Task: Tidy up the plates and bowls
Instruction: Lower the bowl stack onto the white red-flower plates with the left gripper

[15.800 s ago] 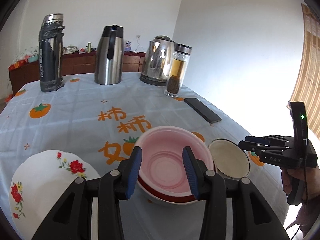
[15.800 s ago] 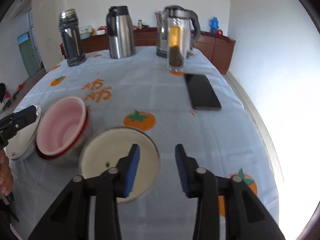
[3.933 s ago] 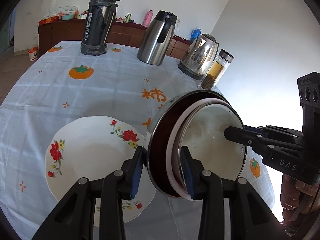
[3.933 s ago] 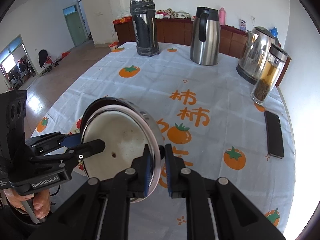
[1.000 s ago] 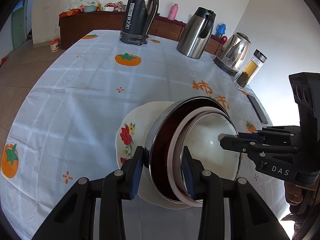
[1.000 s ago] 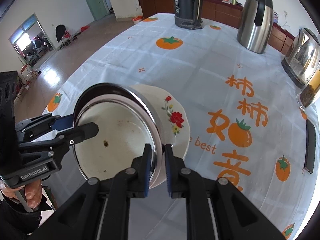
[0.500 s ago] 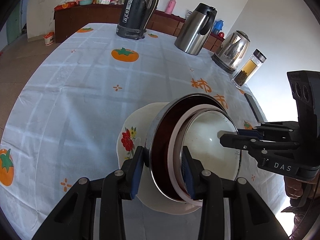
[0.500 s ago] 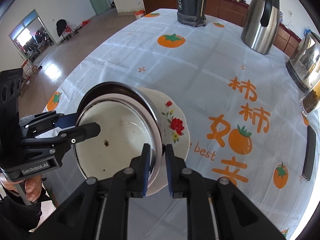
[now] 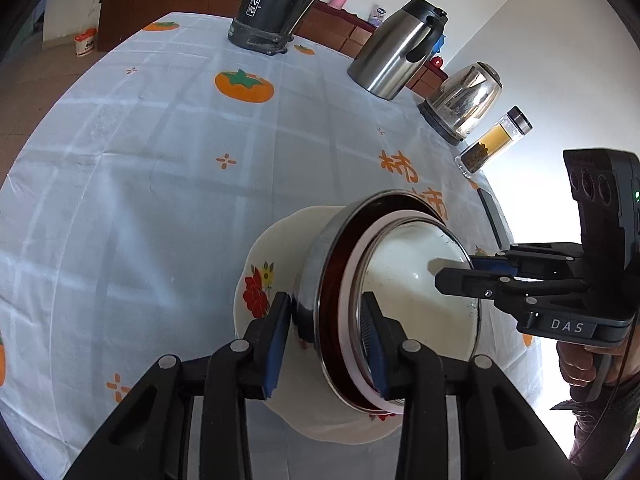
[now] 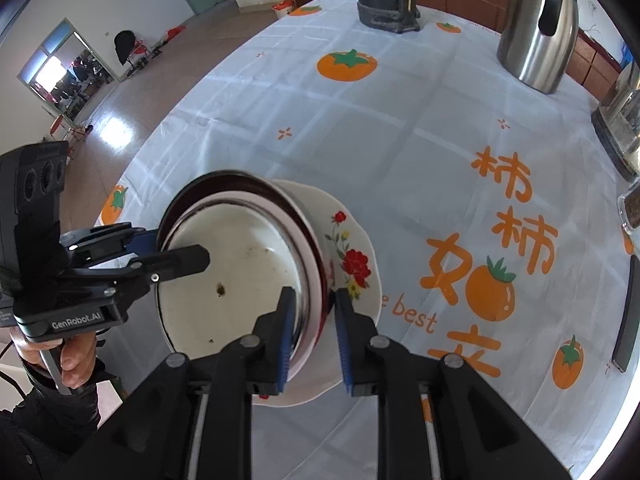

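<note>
A nested stack of bowls, steel outside, pink in the middle and white enamel inside, sits on or just above the white flowered plate. My left gripper is shut on the stack's near rim. My right gripper is shut on the opposite rim; the stack and the plate show there too. The bowls' underside is hidden, so contact with the plate cannot be told.
A dark thermos, a steel jug, an electric kettle and a tea jar stand at the far side. A black phone lies at the right. The tablecloth has orange fruit prints.
Both grippers have carried the bowl stack over the flowered plate and lowered it toward it. Both grips are unchanged.
</note>
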Demonstrator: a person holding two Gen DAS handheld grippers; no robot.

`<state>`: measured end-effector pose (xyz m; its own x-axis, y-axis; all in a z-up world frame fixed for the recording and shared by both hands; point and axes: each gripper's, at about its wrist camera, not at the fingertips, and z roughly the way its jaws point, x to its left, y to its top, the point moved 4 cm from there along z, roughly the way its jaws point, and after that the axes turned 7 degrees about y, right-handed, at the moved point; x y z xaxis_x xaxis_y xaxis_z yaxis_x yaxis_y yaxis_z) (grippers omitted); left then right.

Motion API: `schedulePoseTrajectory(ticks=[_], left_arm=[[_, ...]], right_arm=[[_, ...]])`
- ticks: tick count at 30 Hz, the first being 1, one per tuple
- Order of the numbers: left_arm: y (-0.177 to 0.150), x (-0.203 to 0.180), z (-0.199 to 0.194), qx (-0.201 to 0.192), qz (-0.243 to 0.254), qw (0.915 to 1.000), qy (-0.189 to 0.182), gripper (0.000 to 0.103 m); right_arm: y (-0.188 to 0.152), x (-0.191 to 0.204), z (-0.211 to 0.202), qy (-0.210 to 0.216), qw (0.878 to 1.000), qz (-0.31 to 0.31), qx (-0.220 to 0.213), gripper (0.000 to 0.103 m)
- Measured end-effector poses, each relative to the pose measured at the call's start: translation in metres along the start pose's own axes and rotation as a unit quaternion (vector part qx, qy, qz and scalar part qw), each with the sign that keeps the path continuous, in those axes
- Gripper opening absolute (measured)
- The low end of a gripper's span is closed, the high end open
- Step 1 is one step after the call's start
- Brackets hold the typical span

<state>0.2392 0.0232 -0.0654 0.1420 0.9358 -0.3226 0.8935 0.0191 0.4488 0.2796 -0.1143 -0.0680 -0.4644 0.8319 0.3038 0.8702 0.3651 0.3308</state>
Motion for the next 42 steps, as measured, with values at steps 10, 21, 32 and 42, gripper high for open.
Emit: schedulePoseTrajectory(ticks=[10, 21, 32, 42], left_arm=[[-0.001, 0.002, 0.003, -0.002, -0.001, 1.0000, -0.002, 0.039], [-0.010, 0.002, 0.011, 0.016, -0.022, 0.9992, -0.028, 0.044], [-0.016, -0.005, 0.003, -0.049, 0.037, 0.9977, 0.027, 0.052], [-0.021, -0.014, 0.006, -0.073, 0.070, 0.9939, 0.045, 0.065]], right_arm=[[0.008, -0.002, 0.005, 0.009, 1.000, 0.006, -0.009, 0.023], [0.011, -0.006, 0.005, 0.014, 1.000, 0.018, -0.020, 0.025], [-0.002, 0.008, 0.009, -0.017, 0.997, -0.031, -0.075, 0.024], [-0.019, 0.010, 0.013, -0.031, 0.995, -0.048, -0.085, 0.025]])
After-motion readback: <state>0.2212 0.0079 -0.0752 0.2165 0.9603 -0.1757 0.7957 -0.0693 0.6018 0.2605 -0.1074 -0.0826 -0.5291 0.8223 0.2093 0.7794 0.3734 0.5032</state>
